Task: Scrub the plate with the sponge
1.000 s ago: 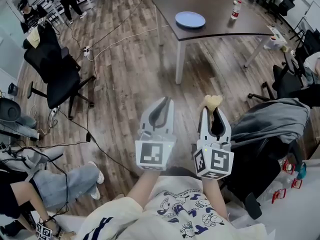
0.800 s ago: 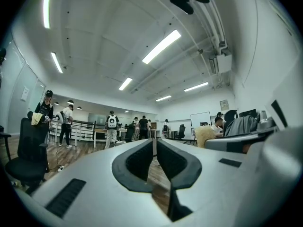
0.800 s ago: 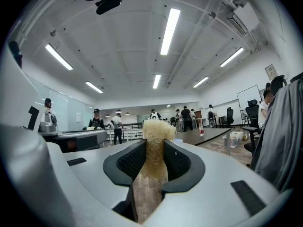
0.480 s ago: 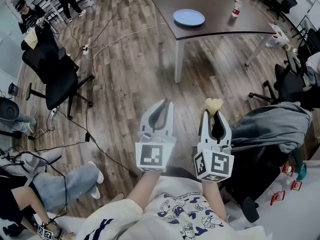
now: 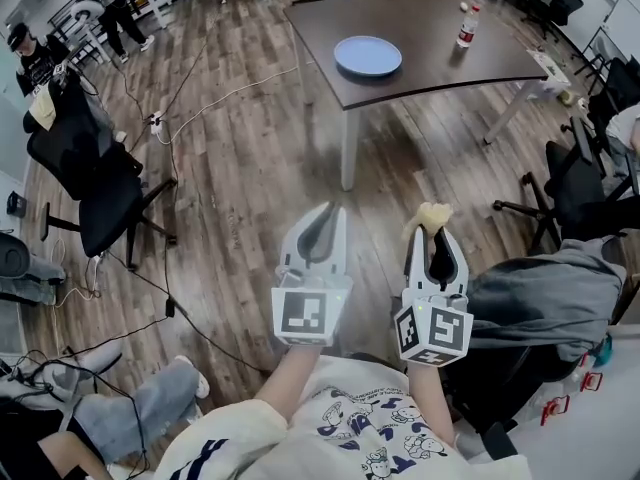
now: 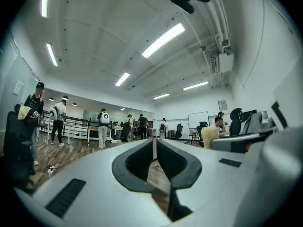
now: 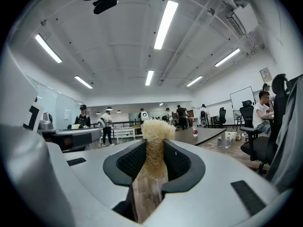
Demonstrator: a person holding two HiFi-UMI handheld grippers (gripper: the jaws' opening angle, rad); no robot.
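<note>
Pale grey left gripper (image 5: pixel 328 209) and right gripper (image 5: pixel 432 230), black-and-white marker cubes (image 5: pixel 303 313), cartoon-print white T-shirt (image 5: pixel 370 430)

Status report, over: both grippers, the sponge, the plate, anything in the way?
Left gripper shut, empty. Right gripper shut on sponge. Plate on table ahead, untouched; bottle apart from it. Chairs off to the sides, none in the path.
</note>
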